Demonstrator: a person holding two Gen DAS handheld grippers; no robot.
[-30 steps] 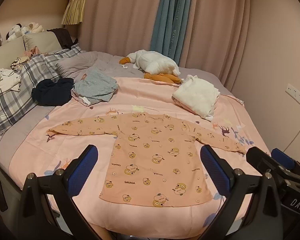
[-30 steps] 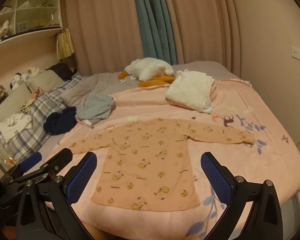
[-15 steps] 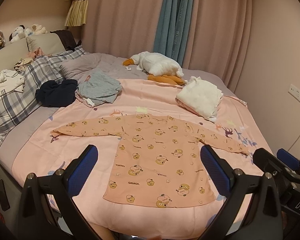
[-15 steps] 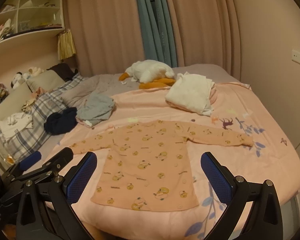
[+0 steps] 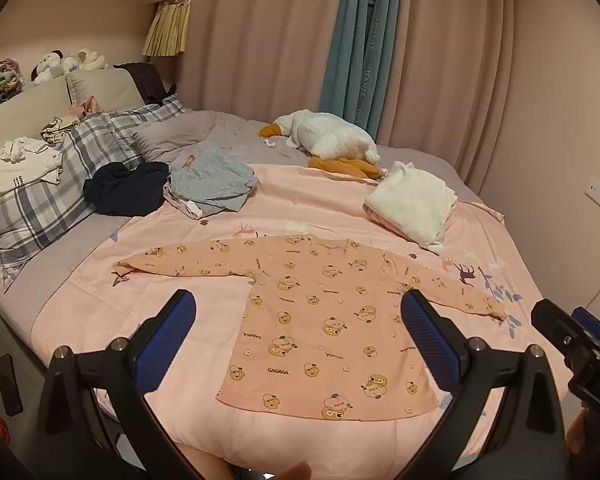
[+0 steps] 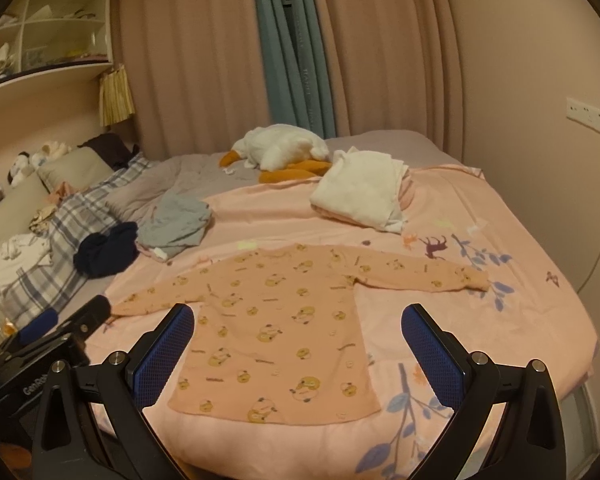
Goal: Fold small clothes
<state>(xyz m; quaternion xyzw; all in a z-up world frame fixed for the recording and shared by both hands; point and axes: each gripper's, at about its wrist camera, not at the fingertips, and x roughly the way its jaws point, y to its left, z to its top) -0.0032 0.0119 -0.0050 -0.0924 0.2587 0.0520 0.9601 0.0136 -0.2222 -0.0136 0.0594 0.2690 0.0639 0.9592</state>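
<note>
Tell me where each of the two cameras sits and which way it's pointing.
Left wrist: on the left gripper, facing across the bed at the flat peach shirt; its open jaws show, and the right gripper at the right edge.
Right wrist: on the right gripper, same heading; its open jaws show, left gripper at the left edge.
Shared: shirt, plush goose, curtains.

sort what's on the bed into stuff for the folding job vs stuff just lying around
For the job:
- peach bear-print top, spread flat
- left hand-held gripper, open
- right hand-held gripper, open

Lying about:
- goose plush
- navy garment
- plaid pillow
</note>
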